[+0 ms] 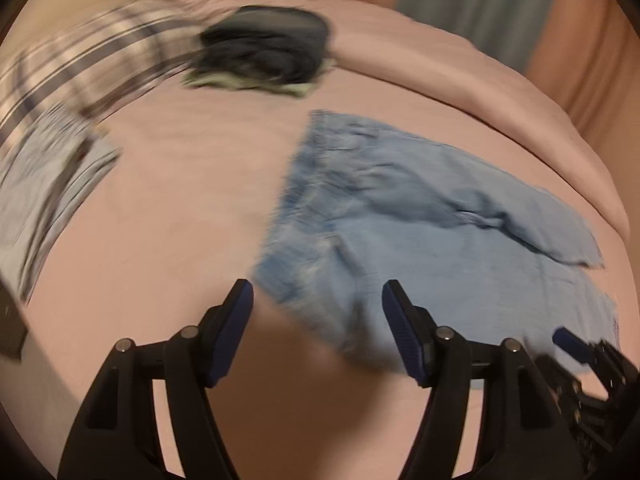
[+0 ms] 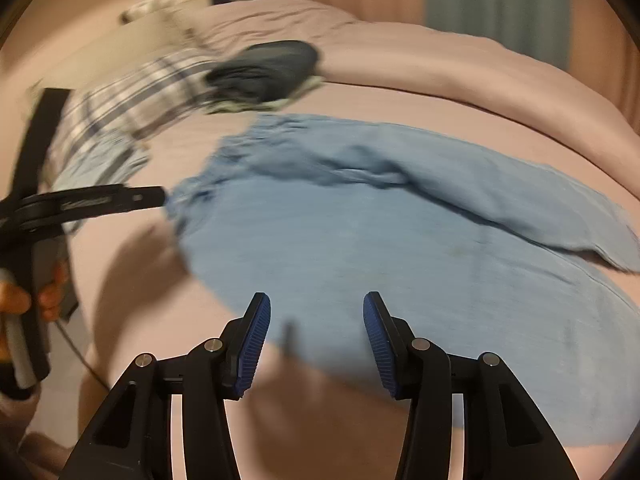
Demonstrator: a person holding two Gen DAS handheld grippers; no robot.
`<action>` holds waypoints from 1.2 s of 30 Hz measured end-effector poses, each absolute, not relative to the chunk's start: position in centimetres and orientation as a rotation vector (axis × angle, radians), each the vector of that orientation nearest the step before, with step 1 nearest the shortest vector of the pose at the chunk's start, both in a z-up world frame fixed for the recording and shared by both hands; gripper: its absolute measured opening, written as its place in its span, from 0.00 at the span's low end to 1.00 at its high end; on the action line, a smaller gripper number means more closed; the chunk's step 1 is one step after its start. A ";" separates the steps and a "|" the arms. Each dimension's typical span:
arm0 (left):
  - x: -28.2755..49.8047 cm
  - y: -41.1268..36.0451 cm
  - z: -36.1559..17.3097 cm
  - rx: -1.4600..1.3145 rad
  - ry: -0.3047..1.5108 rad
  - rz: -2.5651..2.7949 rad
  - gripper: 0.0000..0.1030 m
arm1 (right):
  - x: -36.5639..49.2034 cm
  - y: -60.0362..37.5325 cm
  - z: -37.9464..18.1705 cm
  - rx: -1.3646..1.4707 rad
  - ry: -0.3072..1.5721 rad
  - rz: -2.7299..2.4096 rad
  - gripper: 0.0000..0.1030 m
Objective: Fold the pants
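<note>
**Both grippers open above the near edge of the jeans**

Two grippers hover over the bed, and neither holds anything. Our left gripper (image 1: 318,334) has its jaws spread wide, with the waistband corner of the light-blue jeans (image 1: 420,216) lying between and just beyond its fingertips. Our right gripper (image 2: 317,342) is likewise spread, and the near edge of the jeans (image 2: 400,248) runs across the gap between its blue pads (image 2: 254,344).

The jeans lie flat on the pink bedsheet (image 1: 172,200), apparently already doubled leg over leg, though blur keeps us from being sure. Their long axis runs from the waistband at about 9 o'clock in the right wrist view out to the hems at about 3 o'clock. From the left gripper the garment spreads from 12 toward 2 o'clock, so the left one is nearer the waist end and the right one nearer the middle of the leg.

That is the relation the coming move turns on, in our judgement: each gripper would close on the near edge at its own station, then carry one end along the long axis toward the other.

At 11 o'clock, well apart from the jeans, sit a dark folded garment (image 1: 268,52) and a plaid cloth (image 1: 100,56). Both views are smeared by motion, so seams and pockets are hard to read.
</note>
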State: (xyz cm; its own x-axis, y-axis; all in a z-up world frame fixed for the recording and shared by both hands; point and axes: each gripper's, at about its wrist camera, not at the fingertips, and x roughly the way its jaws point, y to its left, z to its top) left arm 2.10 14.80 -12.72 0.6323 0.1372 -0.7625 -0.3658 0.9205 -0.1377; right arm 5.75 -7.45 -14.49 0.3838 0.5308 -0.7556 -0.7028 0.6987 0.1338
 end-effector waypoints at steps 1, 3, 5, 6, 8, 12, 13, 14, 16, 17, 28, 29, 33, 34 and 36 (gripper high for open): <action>2.8 13.9 -12.8 -0.253 0.840 0.269 0.70 | 6.2 -7.8 -14.7 -0.218 0.881 0.761 0.47; 4.3 11.9 -13.3 -0.148 0.851 0.247 0.70 | 7.2 -8.9 -15.0 -0.204 0.905 0.696 0.47; 5.8 10.1 -14.8 -0.058 0.885 0.212 0.71 | 8.0 -10.0 -15.7 -0.182 0.938 0.637 0.48; 6.4 9.4 -15.8 -0.019 0.920 0.204 0.71 | 8.3 -10.6 -16.3 -0.174 0.962 0.617 0.48; 6.8 8.6 -18.2 0.030 1.005 0.180 0.71 | 8.3 -11.6 -18.0 -0.199 1.039 0.575 0.48; 4.1 8.0 -18.3 0.059 0.948 0.129 0.71 | 6.3 -12.3 -18.7 -0.267 1.016 0.621 0.51; 3.5 8.1 -18.1 0.056 0.943 0.103 0.71 | 6.2 -12.5 -18.6 -0.271 1.029 0.640 0.53; 3.1 8.3 -18.0 0.057 0.947 0.077 0.72 | 6.2 -12.6 -18.5 -0.275 1.044 0.658 0.54; 2.7 8.4 -17.5 0.038 0.962 0.028 0.72 | 6.3 -12.6 -17.9 -0.298 1.063 0.690 0.55; 2.7 8.7 -17.1 0.021 0.971 0.005 0.72 | 6.6 -12.5 -17.5 -0.299 1.081 0.707 0.56; 10.7 11.9 -11.8 0.065 0.884 0.021 0.82 | 13.8 -12.7 -13.4 -0.307 0.934 0.743 0.70; 12.2 12.4 -11.6 0.081 0.881 0.038 0.82 | 14.9 -12.5 -13.2 -0.317 0.918 0.741 0.70; 16.6 14.5 -11.1 0.049 0.893 0.024 0.82 | 19.9 -11.6 -12.7 -0.318 0.904 0.734 0.70; 17.1 15.0 -11.1 0.040 0.903 0.027 0.82 | 21.2 -11.2 -12.7 -0.316 0.907 0.739 0.70; 19.0 16.6 -11.3 0.022 0.941 0.015 0.82 | 23.5 -10.4 -12.8 -0.316 0.913 0.738 0.70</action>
